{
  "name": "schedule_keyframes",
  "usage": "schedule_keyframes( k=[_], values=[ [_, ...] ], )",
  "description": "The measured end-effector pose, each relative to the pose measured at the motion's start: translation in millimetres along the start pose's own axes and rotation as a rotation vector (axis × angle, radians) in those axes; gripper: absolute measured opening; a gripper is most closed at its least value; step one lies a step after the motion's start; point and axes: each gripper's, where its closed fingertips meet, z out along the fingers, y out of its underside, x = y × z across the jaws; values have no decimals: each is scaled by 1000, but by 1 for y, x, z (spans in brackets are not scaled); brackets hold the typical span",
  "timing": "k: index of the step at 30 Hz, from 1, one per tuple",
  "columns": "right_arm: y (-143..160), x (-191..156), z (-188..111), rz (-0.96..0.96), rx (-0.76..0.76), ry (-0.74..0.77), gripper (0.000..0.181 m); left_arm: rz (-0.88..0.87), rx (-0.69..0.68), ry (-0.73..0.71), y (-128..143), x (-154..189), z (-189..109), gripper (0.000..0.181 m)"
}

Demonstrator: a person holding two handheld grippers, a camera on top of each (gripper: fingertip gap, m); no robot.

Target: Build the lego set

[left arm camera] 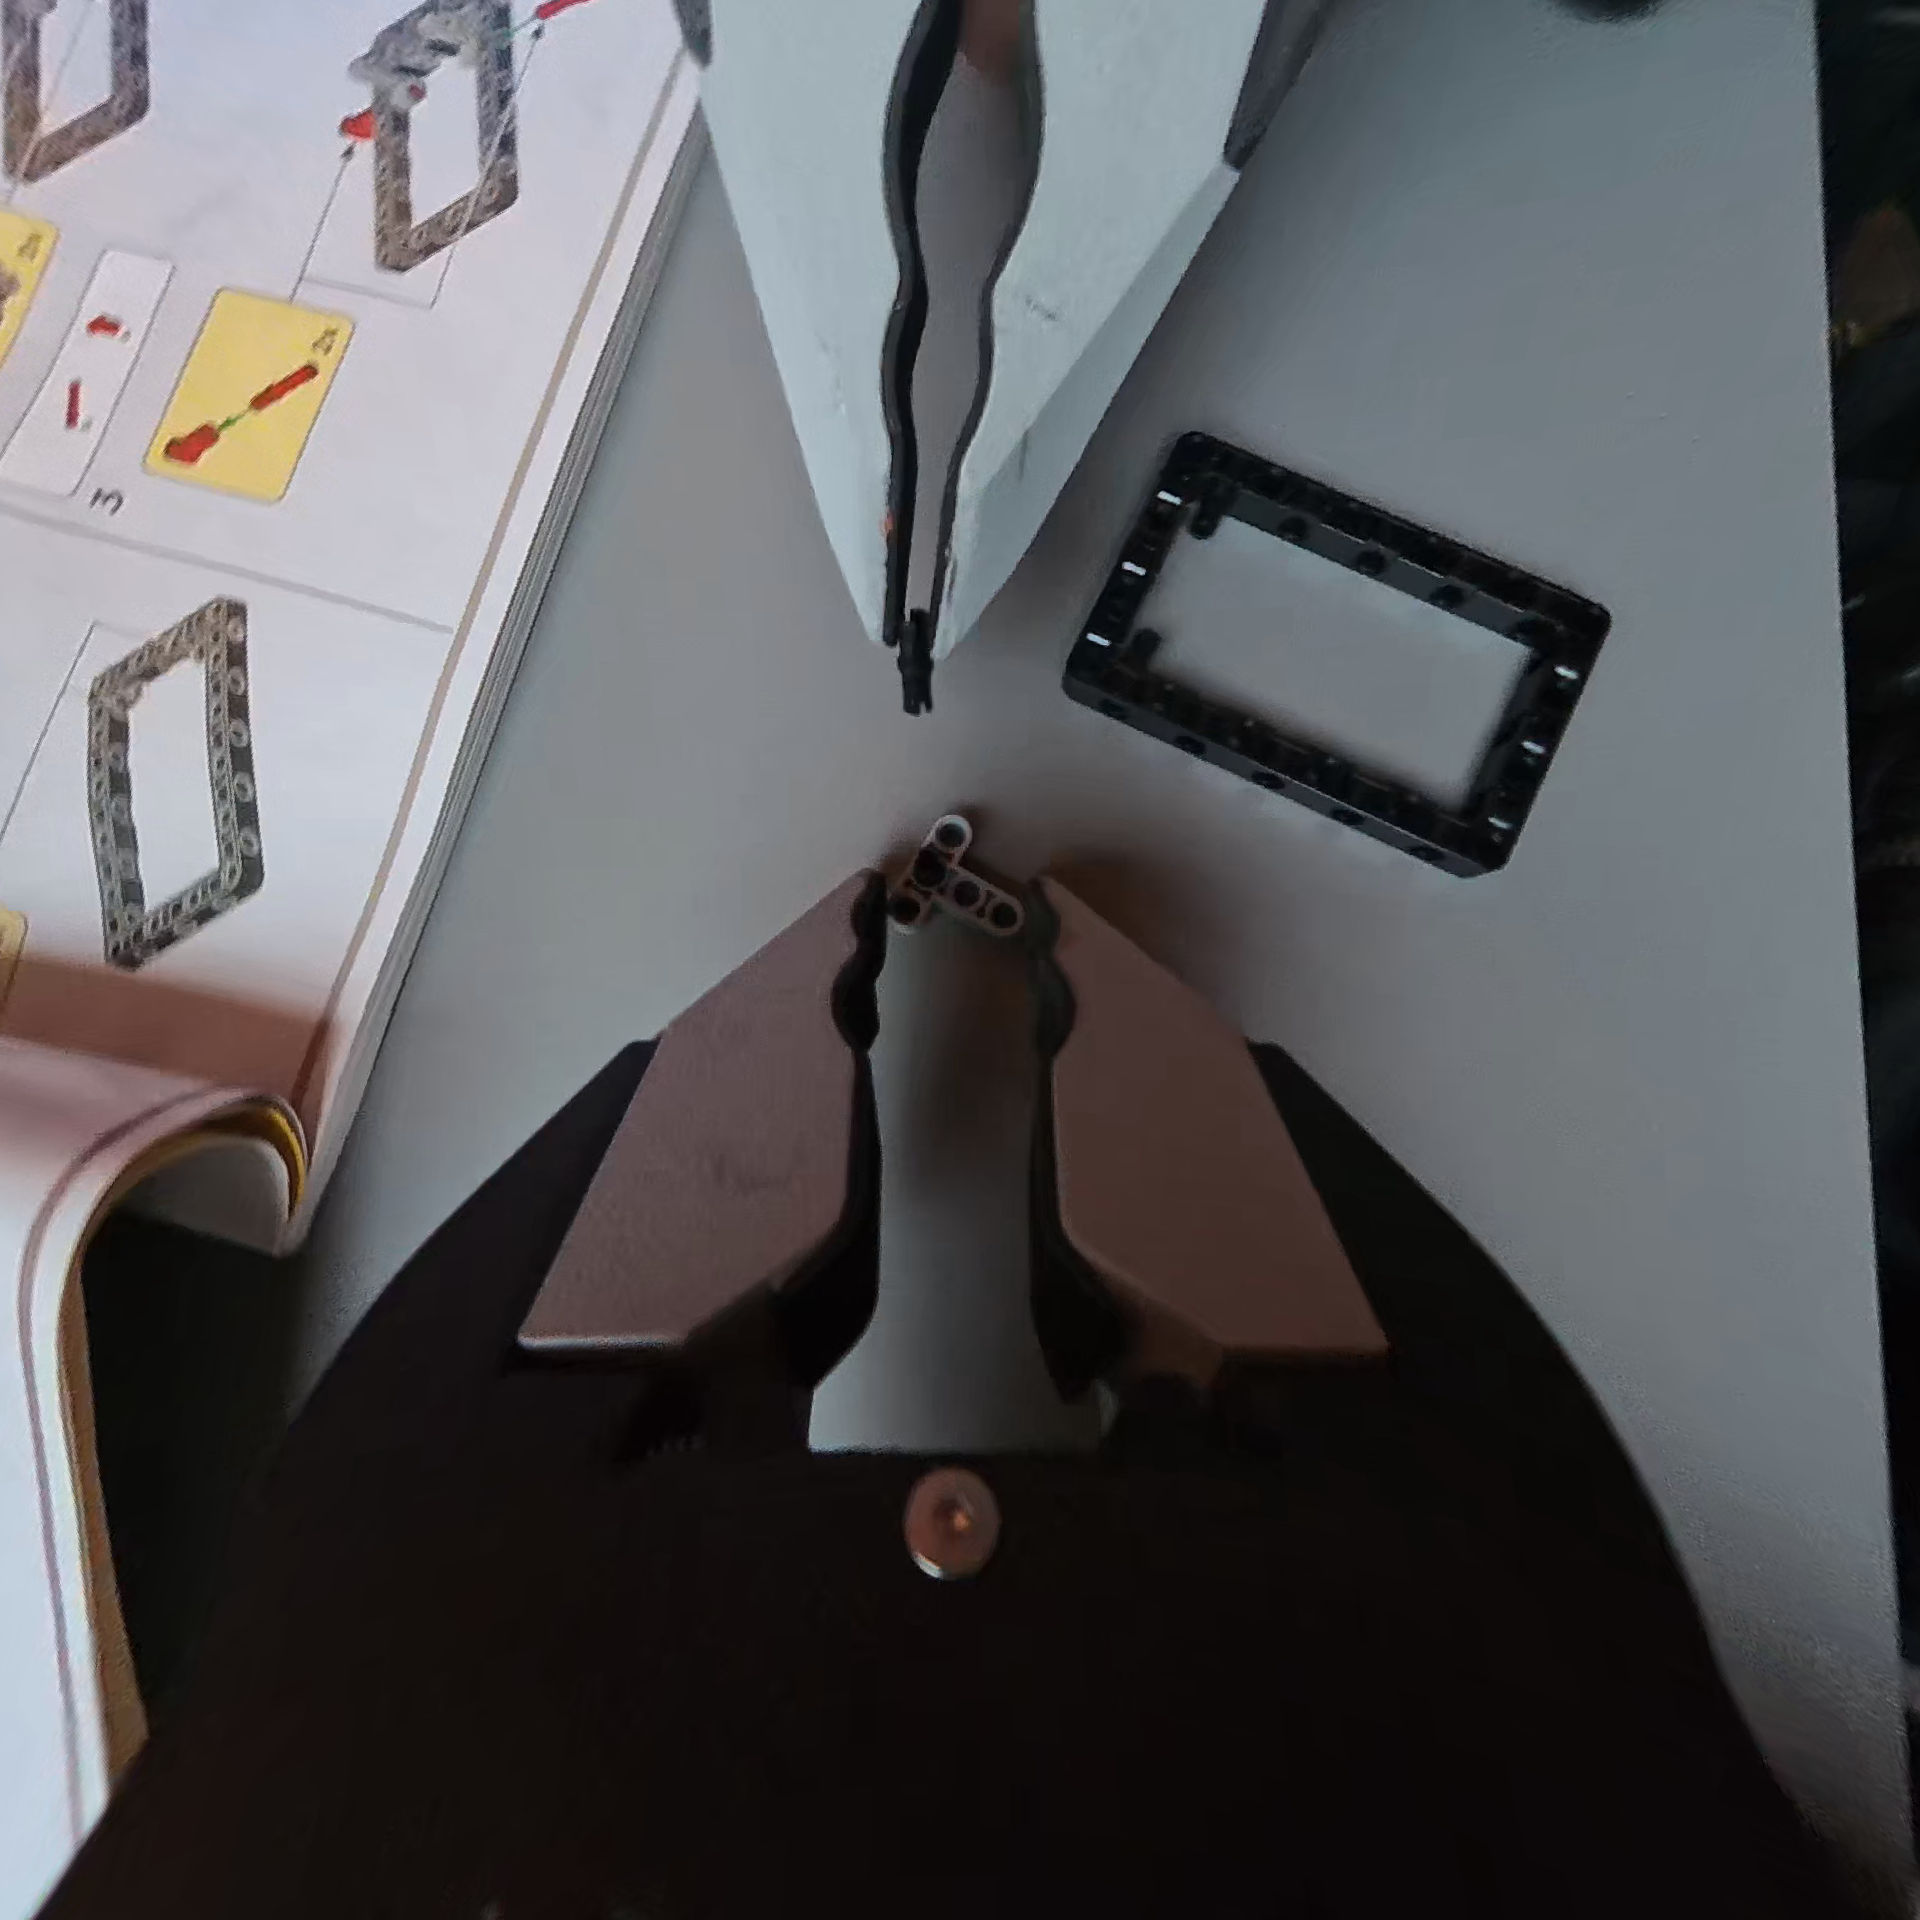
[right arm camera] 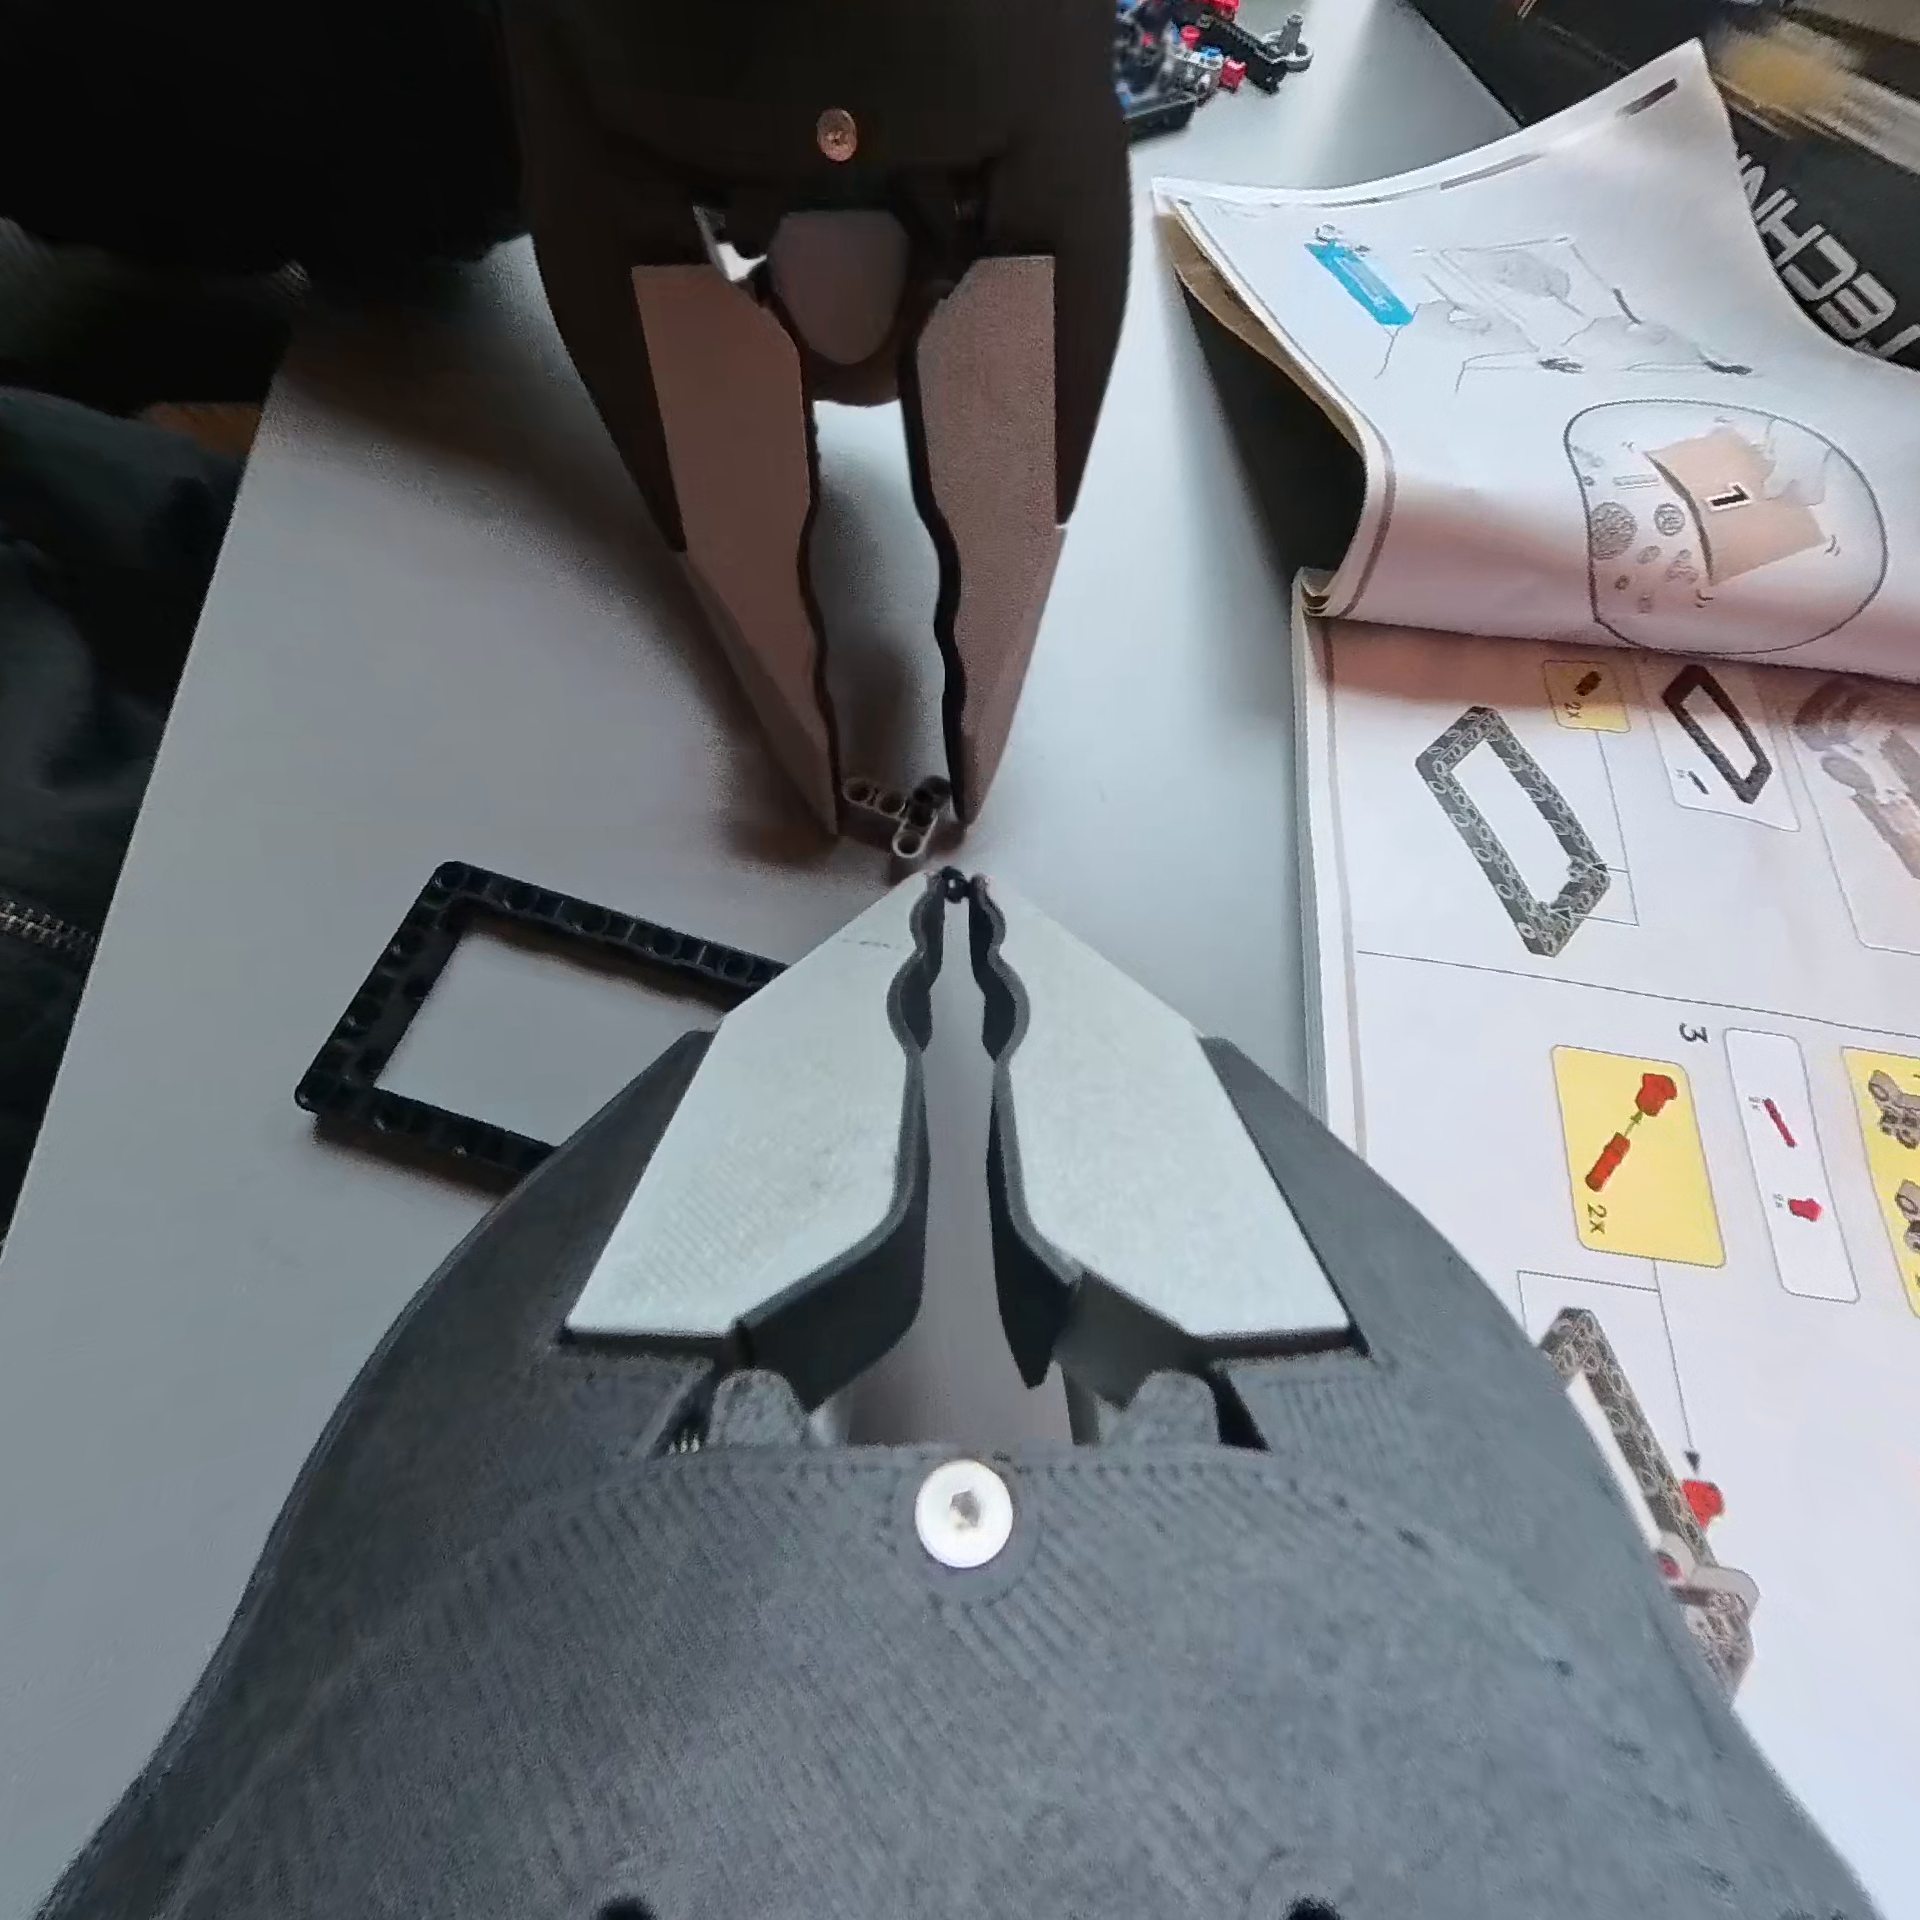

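Left gripper [left arm camera: 958, 902]: yours clamps the grey T-shaped beam [left arm camera: 951, 894] at its tips, low over the white table [left arm camera: 665, 727]
Right gripper [right arm camera: 951, 891]: pinched tight on a small black pin [right arm camera: 950, 883]; it faces the beam from 12 o'clock in your left view
Black frame [left arm camera: 1340, 655]: flat at 2 o'clock of the beam
Instruction booklet [left arm camera: 312, 520]: open at 10 o'clock

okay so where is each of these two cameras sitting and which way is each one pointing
Left wrist view: on the left tongs, looking along their fingers down at the table; the small grey piece sits between the tips.
Right wrist view: on the right tongs, facing the opposite way, pinching a black pin.
Shared: each sees the other tongs, the black frame, the instruction booklet.
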Motion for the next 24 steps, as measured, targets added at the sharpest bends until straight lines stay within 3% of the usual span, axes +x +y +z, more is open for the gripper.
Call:
schedule_keyframes(
  k=[1, 4, 7, 12, 13, 20, 24],
  values=[
    [0, -2, 1, -5, -4, -8, 1, 34, -7, 33, -1, 0, 0, 25],
    [0, -9, 3, -30, -4, -36, 1, 165, -21, 148, 2, 0, -1, 32],
    [0, -8, 4, -33, -5, -28, 1, 150, -46, 158, 1, -12, -12, 48],
    [0, 5, 4, 48, 0, 20, 1, -209, -11, -9, -4, -19, -23, 42],
    [1, 4, 5, 69, -3, 6, 1, -252, -7, -10, -2, -10, -20, 48],
    [9, -5, 23, 65, -97, -20, 1, -272, 16, -166, 6, -3, -5, 26],
    [6, -18, 21, 35, -78, -63, 1, -230, 6, -174, 8, -6, -7, 20]
  ],
)
